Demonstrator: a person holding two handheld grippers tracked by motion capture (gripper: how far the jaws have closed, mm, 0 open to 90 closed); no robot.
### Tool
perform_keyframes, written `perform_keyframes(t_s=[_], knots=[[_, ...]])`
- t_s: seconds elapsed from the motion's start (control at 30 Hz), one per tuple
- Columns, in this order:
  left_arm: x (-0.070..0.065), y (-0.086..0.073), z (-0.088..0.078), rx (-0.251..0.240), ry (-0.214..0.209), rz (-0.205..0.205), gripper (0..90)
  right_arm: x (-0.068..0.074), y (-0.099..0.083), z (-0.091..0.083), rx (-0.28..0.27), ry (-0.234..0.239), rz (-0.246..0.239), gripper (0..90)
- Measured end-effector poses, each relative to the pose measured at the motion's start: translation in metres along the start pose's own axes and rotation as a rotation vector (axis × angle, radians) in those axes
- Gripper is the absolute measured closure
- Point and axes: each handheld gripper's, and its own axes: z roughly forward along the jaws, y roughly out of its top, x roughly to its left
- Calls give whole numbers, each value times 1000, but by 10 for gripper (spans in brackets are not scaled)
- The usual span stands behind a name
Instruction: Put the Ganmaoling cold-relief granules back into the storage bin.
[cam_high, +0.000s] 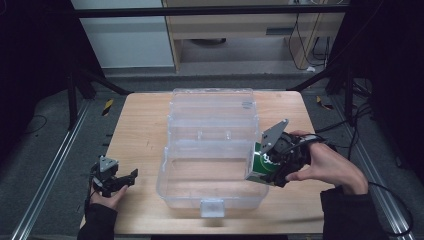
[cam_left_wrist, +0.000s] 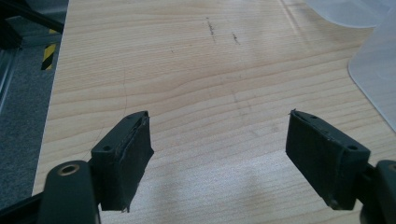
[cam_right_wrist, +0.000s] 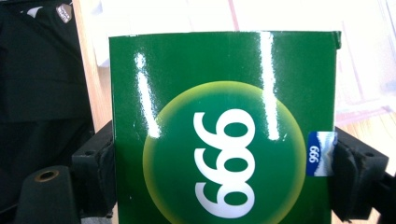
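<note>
- Green carton (cam_right_wrist: 224, 130) sits pinched between the black jaws of the right gripper (cam_right_wrist: 219, 172); the pads press on its two side edges, and a pale round badge with white digits faces the camera that rides on it.
- Seen from above, the same carton (cam_high: 261, 169) hangs tilted at the right gripper (cam_high: 272, 167), over the right wall of the clear plastic box (cam_high: 212, 150), at about three o'clock from the box's middle.
- The box stands in the middle of the wooden table (cam_high: 142, 135), its lid thrown open towards twelve o'clock, and the tub looks bare inside.
- The left gripper (cam_left_wrist: 219, 154) has its jaws spread wide with nothing between them, only bare wood below.
- From above, the left gripper (cam_high: 116, 181) rests near the table's edge, at about eight o'clock from the box and well apart from it.
- Step in hand, as I judge it: carrying the carton to the box for loading.
- The next move calls for bringing the carton further towards nine o'clock, clear of the wall, lowering it to the floor of the tub, and only then spreading the jaws.
</note>
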Motion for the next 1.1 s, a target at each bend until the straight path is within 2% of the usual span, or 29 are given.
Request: perform_keyframes(t_s=[0.23, 0.43, 0.73, 0.87, 1.07, 1.1], knots=[[0, 0, 0, -1, -1, 1, 218, -1, 9, 11, -4, 14, -8, 158], [0, 0, 0, -2, 0, 1, 219, -1, 17, 27, -2, 18, -25, 157], [0, 0, -1, -3, 2, 4, 220, 1, 18, 43, 16, 23, -18, 157], [0, 0, -1, -3, 3, 4, 220, 3, 19, 51, 41, 15, -42, 157], [1, 0, -1, -7, 2, 2, 220, 7, 22, 59, 52, 29, -51, 158], [0, 0, -2, -8, 2, 2, 220, 7, 20, 62, 53, 37, -38, 158]])
